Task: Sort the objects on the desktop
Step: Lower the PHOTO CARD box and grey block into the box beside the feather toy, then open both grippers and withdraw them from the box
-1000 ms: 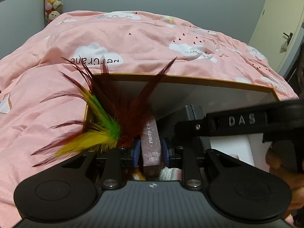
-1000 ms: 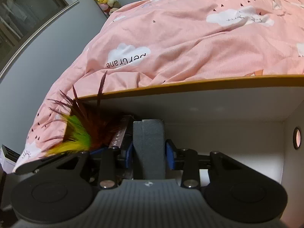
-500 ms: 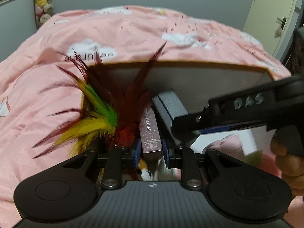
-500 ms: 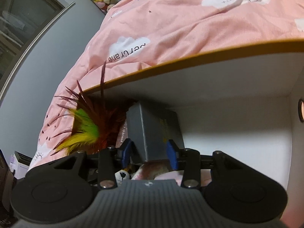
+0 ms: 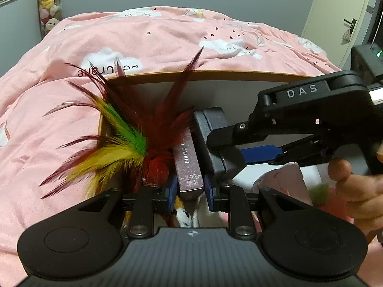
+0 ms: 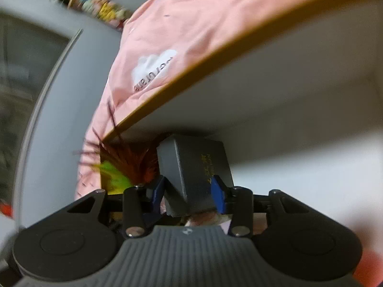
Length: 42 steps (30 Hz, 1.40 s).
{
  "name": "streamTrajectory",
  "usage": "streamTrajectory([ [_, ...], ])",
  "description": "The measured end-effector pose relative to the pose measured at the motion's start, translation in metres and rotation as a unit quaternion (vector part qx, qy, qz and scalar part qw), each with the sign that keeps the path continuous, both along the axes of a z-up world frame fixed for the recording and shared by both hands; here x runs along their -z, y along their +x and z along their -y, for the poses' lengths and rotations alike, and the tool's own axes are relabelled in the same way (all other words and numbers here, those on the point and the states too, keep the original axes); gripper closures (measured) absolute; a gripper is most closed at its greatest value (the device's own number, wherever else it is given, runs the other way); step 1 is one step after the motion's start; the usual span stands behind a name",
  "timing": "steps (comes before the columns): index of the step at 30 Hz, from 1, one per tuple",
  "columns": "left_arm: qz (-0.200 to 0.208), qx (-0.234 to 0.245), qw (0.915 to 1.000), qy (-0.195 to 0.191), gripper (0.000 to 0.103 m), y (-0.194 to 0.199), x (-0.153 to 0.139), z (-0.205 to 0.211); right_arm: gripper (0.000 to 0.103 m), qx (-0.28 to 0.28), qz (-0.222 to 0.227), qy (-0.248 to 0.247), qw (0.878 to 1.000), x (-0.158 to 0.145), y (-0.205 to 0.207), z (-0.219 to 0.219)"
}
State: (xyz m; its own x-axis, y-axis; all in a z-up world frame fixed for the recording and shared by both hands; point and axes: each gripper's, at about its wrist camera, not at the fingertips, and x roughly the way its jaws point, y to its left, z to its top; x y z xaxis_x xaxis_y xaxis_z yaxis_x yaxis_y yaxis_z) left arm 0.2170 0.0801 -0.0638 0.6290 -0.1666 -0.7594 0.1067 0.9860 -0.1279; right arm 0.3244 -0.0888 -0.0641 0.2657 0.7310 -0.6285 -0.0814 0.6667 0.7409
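My left gripper (image 5: 190,190) is shut on a maroon box (image 5: 188,160) printed "PHOTO", held upright inside the white wooden-rimmed storage box (image 5: 215,75). A bunch of red, yellow and green feathers (image 5: 124,143) stands just left of it. My right gripper (image 6: 189,191) is shut on a dark grey case (image 6: 194,167), tilted, which leans beside the maroon box; the grey case also shows in the left wrist view (image 5: 213,134). The right gripper body (image 5: 306,119) crosses the left wrist view from the right.
A pink cloud-print bedspread (image 5: 155,38) lies behind and left of the storage box (image 6: 239,57). Plush toys (image 5: 189,215) and a pink soft item (image 5: 280,179) lie in the box below the grippers. A door (image 5: 342,16) is at far right.
My right gripper has tilted and swung, turning the grey case from upright to slanted. The right wrist view is now blurred. My left gripper keeps holding the maroon box, shifted little.
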Motion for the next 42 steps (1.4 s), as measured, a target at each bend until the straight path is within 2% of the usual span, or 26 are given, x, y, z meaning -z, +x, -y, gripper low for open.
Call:
streamTrajectory([
  [2, -0.003, 0.005, 0.9998, -0.018, 0.072, -0.003, -0.002, -0.003, 0.059, 0.012, -0.009, 0.015, 1.000, 0.003, -0.001, 0.002],
  [5, -0.006, 0.007, 0.9994, -0.034, 0.070, -0.007, -0.004, -0.007, 0.060, 0.021, -0.004, 0.011, 1.000, 0.001, -0.003, 0.000],
  [14, 0.006, -0.007, 0.9996, -0.027, 0.070, -0.025, -0.014, -0.010, 0.058, -0.019, 0.052, -0.054, 0.997, -0.016, -0.015, -0.016],
  [21, 0.022, -0.030, 0.9993, -0.008, 0.070, -0.042, -0.031, -0.002, 0.058, -0.056, 0.125, -0.107, 0.985, -0.040, -0.041, -0.017],
  [26, 0.030, -0.047, 0.9985, 0.001, 0.070, -0.060, -0.042, 0.011, 0.057, -0.083, 0.189, -0.135, 0.969, -0.061, -0.071, -0.016],
  [29, 0.047, -0.055, 0.9974, 0.000, 0.070, -0.075, -0.048, 0.021, 0.056, -0.095, 0.237, -0.160, 0.954, -0.071, -0.094, -0.016],
  [35, 0.061, -0.068, 0.9957, 0.014, 0.069, -0.103, -0.050, 0.034, 0.044, -0.100, 0.306, -0.192, 0.927, -0.079, -0.138, -0.007],
  [39, 0.065, -0.073, 0.9951, 0.018, 0.058, -0.118, -0.050, 0.038, 0.042, -0.085, 0.342, -0.202, 0.914, -0.084, -0.168, 0.000],
  [42, 0.070, -0.071, 0.9948, 0.024, 0.055, -0.129, -0.050, 0.041, 0.042, -0.072, 0.364, -0.221, 0.902, -0.083, -0.188, 0.004],
])
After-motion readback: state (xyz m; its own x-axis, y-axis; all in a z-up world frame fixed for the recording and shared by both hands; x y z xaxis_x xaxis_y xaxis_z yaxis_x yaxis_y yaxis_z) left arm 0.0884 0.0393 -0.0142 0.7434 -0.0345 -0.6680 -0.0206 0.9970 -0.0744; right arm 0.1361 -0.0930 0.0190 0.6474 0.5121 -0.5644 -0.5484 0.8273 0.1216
